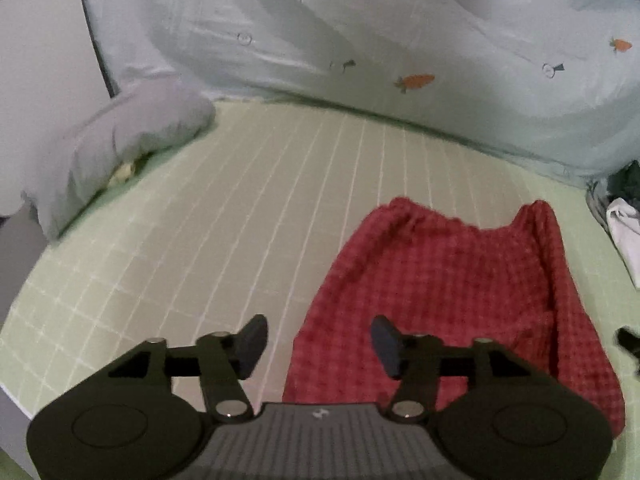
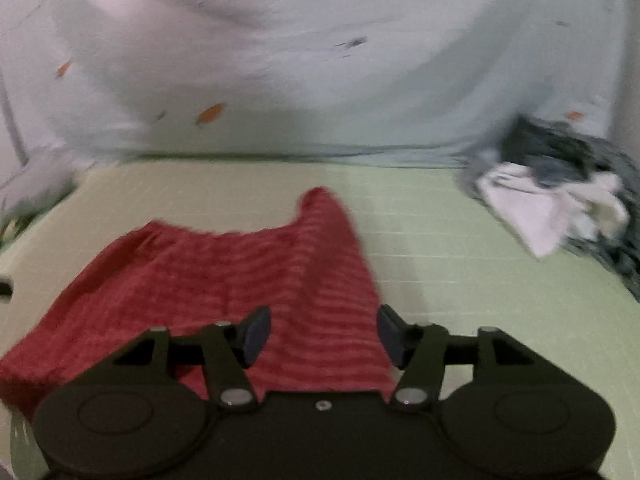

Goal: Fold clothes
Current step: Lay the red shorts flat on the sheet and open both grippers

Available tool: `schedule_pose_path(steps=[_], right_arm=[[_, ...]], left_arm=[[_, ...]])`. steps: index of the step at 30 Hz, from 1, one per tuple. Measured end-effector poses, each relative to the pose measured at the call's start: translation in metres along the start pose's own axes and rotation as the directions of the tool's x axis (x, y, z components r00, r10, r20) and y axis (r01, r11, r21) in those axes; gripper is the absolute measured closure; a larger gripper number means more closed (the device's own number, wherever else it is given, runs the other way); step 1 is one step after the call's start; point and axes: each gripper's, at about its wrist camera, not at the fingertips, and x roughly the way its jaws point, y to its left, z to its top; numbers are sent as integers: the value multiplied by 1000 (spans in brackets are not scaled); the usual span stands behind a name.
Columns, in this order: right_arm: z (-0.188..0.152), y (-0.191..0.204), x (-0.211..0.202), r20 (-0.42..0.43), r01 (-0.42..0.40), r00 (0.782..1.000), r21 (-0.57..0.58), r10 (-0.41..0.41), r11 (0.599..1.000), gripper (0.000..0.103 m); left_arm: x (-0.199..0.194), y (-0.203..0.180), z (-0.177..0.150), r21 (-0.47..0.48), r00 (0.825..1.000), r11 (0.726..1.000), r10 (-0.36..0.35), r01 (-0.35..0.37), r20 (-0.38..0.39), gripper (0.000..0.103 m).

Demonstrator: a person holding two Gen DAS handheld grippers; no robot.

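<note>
A red checked garment (image 1: pixel 452 280) lies spread on the light green grid-patterned bed sheet (image 1: pixel 224 208). My left gripper (image 1: pixel 318 346) is open and empty, hovering at the garment's near left edge. In the right wrist view the same red garment (image 2: pixel 224 276) lies ahead and to the left. My right gripper (image 2: pixel 324 336) is open and empty, just above the garment's near right part. The right gripper's tip shows at the right edge of the left wrist view (image 1: pixel 628 344).
A grey pillow (image 1: pixel 120 148) lies at the far left of the bed. A pale blue carrot-print cover (image 1: pixel 360 40) rises along the back. A heap of white and dark grey clothes (image 2: pixel 560 192) sits at the far right.
</note>
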Motion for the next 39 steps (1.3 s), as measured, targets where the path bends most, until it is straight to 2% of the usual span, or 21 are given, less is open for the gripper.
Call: schedule_pose_path(steps=[3,5,6,8,11,15,17,21,24,27,29,31,33,36,39], right_arm=[[-6,14,30,-106,-55,993,-24,52,998,48],[-14,18,46,-181,-83,981,-30,76,996,58],[-17,19,50,-198,-87,977,-42,77,995,60],[-21,19,52,-214,-80,975,-66,65,995,70],[-20,7,46,-193,-71,979,-26,65,997,101],[-14,-23,29,-101,-9,995,38,13,999,102],[-10,-43,24,-69,57,996,74,-52,996,102],[-12,-95,20,-71,221,975,146,-213,964,102],[-24,-133,22,-148,313,947,221,-285,924,101],[-34,-147,17,-197,347,933,261,-303,901,97],[-39,-144,13,-205,356,928,252,-310,900,85],[-42,-136,8,-203,357,927,230,-315,905,56],[-40,-127,4,-190,339,934,210,-302,917,47],[-32,-117,1,-159,300,949,168,-274,939,18],[-19,-108,3,-116,256,963,116,-243,960,10]], left_arm=[[3,-9,-2,18,1000,1000,8,-8,-4,32],[4,-14,-4,36,1000,999,-1,2,-5,31],[5,-16,-5,46,1000,999,-7,7,-6,30],[5,-23,-7,67,1000,998,-9,9,-8,30],[7,-32,-9,93,1000,996,-8,9,-10,30],[9,-42,-11,114,1000,993,-24,26,-20,30],[10,-47,-13,128,999,991,-35,38,-24,30],[11,-57,-17,153,998,986,-59,62,-27,24],[11,-62,-20,168,997,983,-72,74,-22,19],[14,-63,-20,175,997,981,-79,80,-14,16],[15,-60,-17,177,996,981,-85,85,-8,14],[16,-59,-17,177,996,980,-89,88,-3,12],[16,-60,-16,174,996,981,-93,91,-1,11],[18,-62,-15,169,995,981,-98,97,-1,11],[21,-66,-12,183,997,980,-82,80,4,11]])
